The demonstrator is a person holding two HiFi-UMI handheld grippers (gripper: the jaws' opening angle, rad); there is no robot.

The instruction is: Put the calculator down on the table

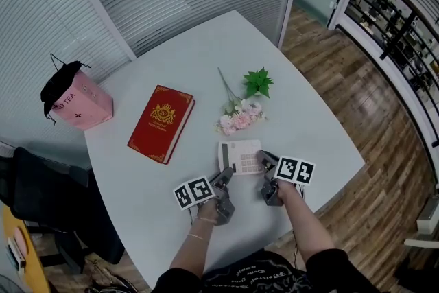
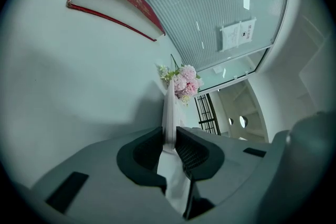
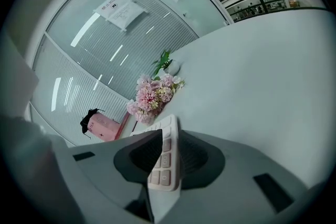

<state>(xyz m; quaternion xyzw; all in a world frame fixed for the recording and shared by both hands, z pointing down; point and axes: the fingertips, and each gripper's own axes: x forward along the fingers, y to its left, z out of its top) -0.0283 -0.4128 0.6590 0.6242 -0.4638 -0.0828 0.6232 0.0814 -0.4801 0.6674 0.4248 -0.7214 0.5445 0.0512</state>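
Bag (contents hidden) far from calculator

Red book (gold crest), white calculator.

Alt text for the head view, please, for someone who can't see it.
The left gripper and right gripper reach the near corners of a white calculator, low at a pale table. Beyond it lie pink flowers, a red book and a pink bag.

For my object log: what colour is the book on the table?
Red hardcover book, gold emblem; best in head view.
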